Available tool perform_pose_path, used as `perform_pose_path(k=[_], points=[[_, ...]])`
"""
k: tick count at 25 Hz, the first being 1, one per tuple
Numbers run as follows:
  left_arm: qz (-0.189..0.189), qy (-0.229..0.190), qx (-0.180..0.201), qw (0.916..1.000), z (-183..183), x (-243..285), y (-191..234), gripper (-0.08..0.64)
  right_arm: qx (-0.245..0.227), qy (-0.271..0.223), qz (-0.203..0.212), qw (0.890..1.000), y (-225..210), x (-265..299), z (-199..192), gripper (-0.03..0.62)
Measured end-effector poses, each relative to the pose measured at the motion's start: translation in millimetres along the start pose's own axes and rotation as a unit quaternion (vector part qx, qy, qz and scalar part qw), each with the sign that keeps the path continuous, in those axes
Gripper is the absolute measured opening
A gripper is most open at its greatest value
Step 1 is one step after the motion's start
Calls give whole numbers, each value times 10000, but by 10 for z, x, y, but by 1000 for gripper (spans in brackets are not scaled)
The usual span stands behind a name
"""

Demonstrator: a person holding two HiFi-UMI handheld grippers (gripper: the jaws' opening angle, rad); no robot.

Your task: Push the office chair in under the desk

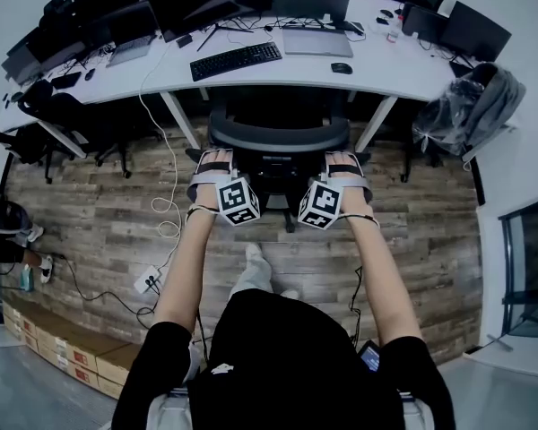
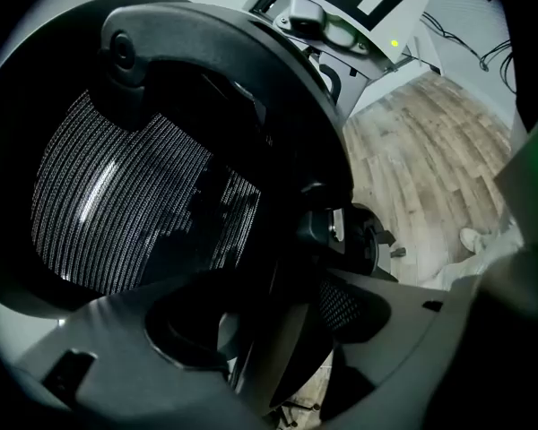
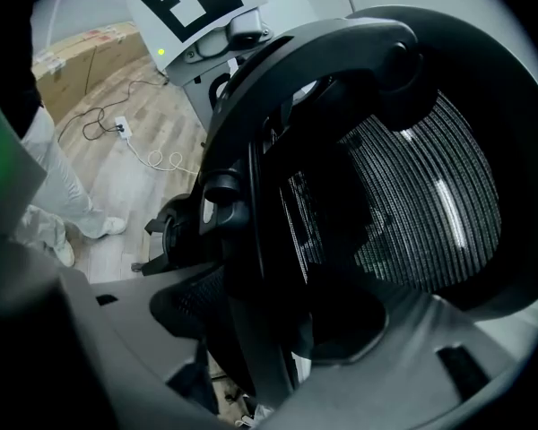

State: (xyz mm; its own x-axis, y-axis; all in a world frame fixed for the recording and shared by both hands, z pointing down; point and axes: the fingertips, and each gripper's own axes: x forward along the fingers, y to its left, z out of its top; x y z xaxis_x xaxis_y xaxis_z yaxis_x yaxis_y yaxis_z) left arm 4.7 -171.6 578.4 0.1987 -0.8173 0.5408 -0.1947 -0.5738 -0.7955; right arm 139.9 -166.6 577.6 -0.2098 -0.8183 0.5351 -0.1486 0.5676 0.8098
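The head camera looks steeply down from above and behind the black mesh-backed office chair (image 1: 278, 137) at frame centre, with the white curved desk (image 1: 403, 70) across the top; the left gripper camera sits hard against the backrest (image 2: 117, 204), mesh filling its left half; the right gripper camera mirrors it, mesh at right; all three share the backrest and the wood-plank floor (image 1: 117, 213).

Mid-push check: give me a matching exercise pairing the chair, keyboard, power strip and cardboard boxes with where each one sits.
Things:
1 office chair
2 keyboard
3 power strip
4 cardboard boxes

Places:
a on top of the desk
b lined up at the head view's lower left edge
c alone on the wood floor, left of the person
d at the desk's near edge, centre

Pairs: 1-d, 2-a, 3-c, 4-b
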Motion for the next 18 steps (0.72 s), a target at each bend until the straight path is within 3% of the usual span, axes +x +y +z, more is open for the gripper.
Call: perform_pose_path(k=[18], points=[[-2,-28,-73,10000,-62,331,220,319,-32,-18,46,10000,-198,351,-2,302]])
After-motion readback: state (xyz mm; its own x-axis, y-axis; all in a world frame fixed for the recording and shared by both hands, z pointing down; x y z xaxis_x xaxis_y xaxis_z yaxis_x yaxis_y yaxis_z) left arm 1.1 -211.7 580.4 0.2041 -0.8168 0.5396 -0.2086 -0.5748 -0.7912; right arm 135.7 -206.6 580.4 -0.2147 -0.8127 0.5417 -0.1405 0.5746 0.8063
